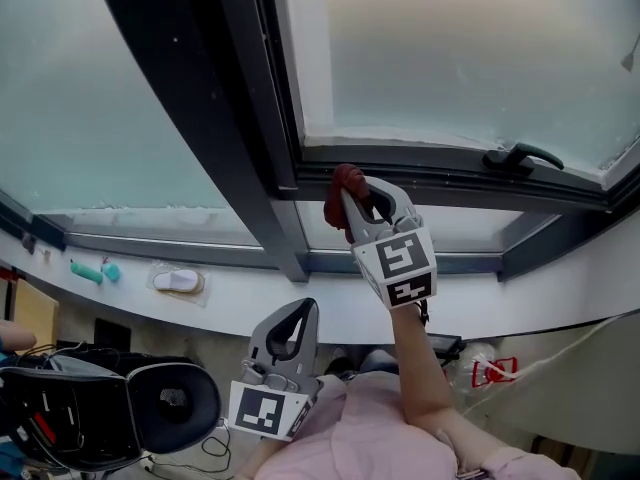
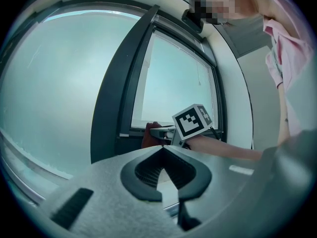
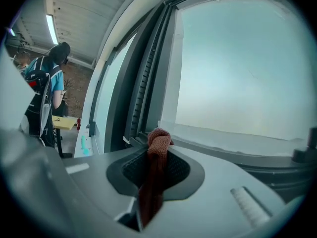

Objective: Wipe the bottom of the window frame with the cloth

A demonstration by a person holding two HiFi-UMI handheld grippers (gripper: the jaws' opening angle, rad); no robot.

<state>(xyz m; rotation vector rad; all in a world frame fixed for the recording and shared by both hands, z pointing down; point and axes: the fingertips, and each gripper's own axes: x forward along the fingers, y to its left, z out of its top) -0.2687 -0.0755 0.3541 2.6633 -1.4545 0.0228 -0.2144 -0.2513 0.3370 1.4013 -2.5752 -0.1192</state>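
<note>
The dark window frame (image 1: pixel 450 164) runs across just ahead of the right gripper (image 1: pixel 365 193), which is raised to its bottom rail near the corner with the upright post. The left gripper (image 1: pixel 290 330) hangs lower, well below the rail, its jaws pressed together with nothing between them. The right jaws are pinching a red-brown cloth (image 1: pixel 340 193): its bunched end sticks out past the jaw tips and seems to rest on the rail, though contact is hard to confirm.
</note>
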